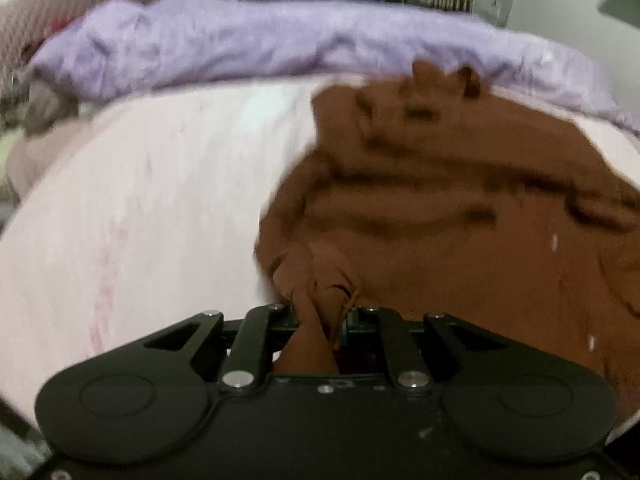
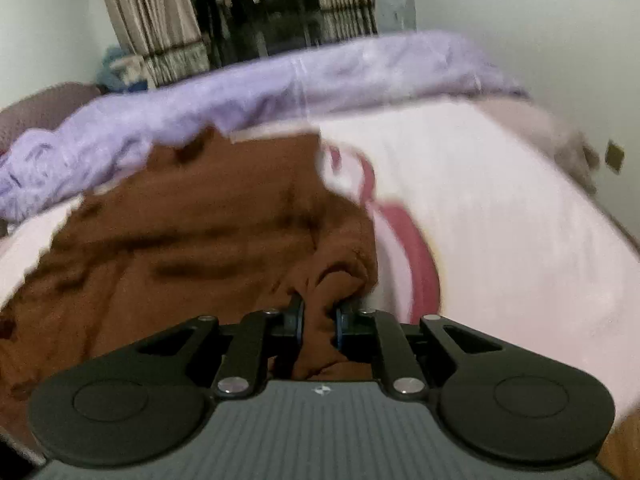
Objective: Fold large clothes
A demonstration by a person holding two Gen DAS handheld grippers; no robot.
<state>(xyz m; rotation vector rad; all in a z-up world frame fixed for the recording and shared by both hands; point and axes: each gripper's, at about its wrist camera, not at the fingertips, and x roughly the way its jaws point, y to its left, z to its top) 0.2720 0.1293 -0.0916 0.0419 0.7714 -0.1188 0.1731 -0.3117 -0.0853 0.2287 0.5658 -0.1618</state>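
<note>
A large brown garment (image 1: 432, 216) lies rumpled on a pale pink bed sheet (image 1: 160, 200). In the left wrist view my left gripper (image 1: 320, 312) is shut on a bunched fold at the garment's near left edge, and the cloth runs back between the jaws. In the right wrist view the same brown garment (image 2: 192, 232) spreads to the left. My right gripper (image 2: 319, 312) is shut on a gathered fold at its near right edge, with its blue-edged pads (image 2: 298, 320) pressing the cloth. Both frames are motion-blurred.
A crumpled lilac blanket (image 1: 256, 44) runs along the far side of the bed, also visible as the lilac blanket (image 2: 280, 84). Behind it hang checked curtains (image 2: 152, 24) by a dark window. The sheet has a red printed figure (image 2: 416, 256) to the right of the garment.
</note>
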